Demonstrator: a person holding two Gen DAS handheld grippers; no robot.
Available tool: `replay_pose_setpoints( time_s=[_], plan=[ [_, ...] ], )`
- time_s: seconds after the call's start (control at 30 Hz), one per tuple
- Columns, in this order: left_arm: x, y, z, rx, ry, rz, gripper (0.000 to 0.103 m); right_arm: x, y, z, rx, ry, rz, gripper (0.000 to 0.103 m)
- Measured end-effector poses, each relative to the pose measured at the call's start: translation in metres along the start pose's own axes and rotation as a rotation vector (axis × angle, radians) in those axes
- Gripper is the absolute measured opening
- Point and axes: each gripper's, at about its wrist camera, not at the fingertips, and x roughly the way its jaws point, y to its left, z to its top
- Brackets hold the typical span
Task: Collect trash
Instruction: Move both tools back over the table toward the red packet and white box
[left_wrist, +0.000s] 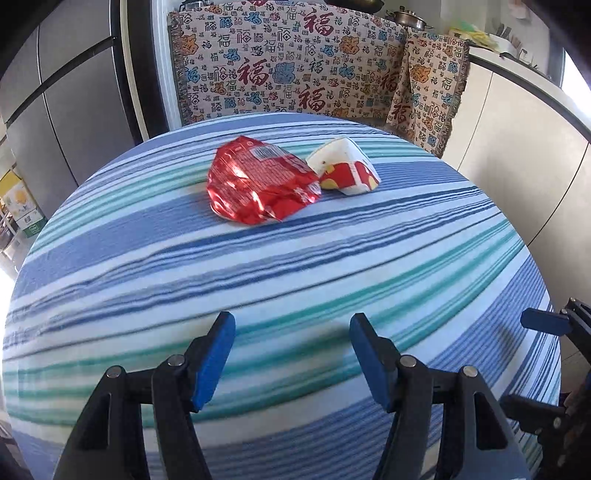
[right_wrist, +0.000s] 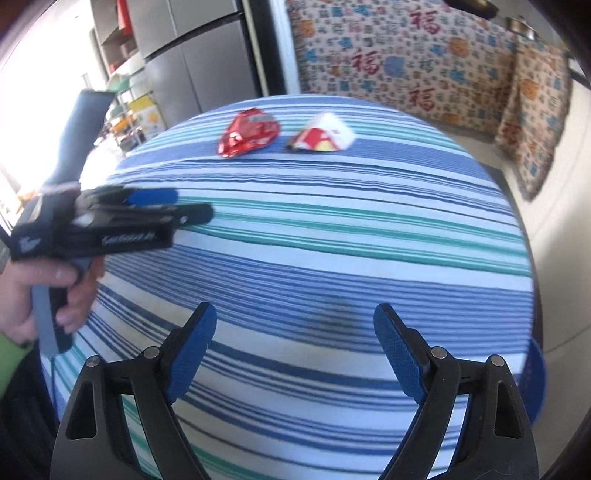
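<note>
On the far side of the striped blue tablecloth (left_wrist: 295, 280), a crumpled red foil wrapper (left_wrist: 258, 181), judged light and slippery, best pinched at its edge, and a crushed white-and-red paper cup (left_wrist: 345, 168) are being faced by the left gripper (left_wrist: 291, 350) and right gripper (right_wrist: 295, 350), both held wide apart and empty.

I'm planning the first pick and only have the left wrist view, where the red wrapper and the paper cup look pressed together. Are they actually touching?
Observer: No. The right wrist view shows a narrow strip of tablecloth between the red wrapper and the crushed paper cup.
Operator: Is the right tool open? I only catch its edge.
Observer: Yes, the right tool is wide open and empty, above the near part of the table.
Operator: How does my left tool sit from outside?
Observer: The left tool is held level in a hand at the table's left edge, well short of the wrapper.
</note>
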Motion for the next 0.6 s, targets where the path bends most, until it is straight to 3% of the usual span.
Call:
replay_pose_setpoints(
  time_s=[0.23, 0.37, 0.6],
  plan=[
    [0.025, 0.027, 0.028, 0.121, -0.006, -0.064, 0.069, 0.024, 0.009, 0.016, -0.03, 0.043, -0.017, 0.088],
    [0.043, 0.034, 0.048, 0.204, 0.013, -0.106, 0.087, 0.034, 0.008, 0.024, -0.014, 0.052, -0.047, 0.088],
    [0.065, 0.062, 0.077, 0.294, 0.041, -0.169, 0.103, 0.051, 0.01, 0.037, -0.035, 0.045, -0.102, 0.097]
  ],
)
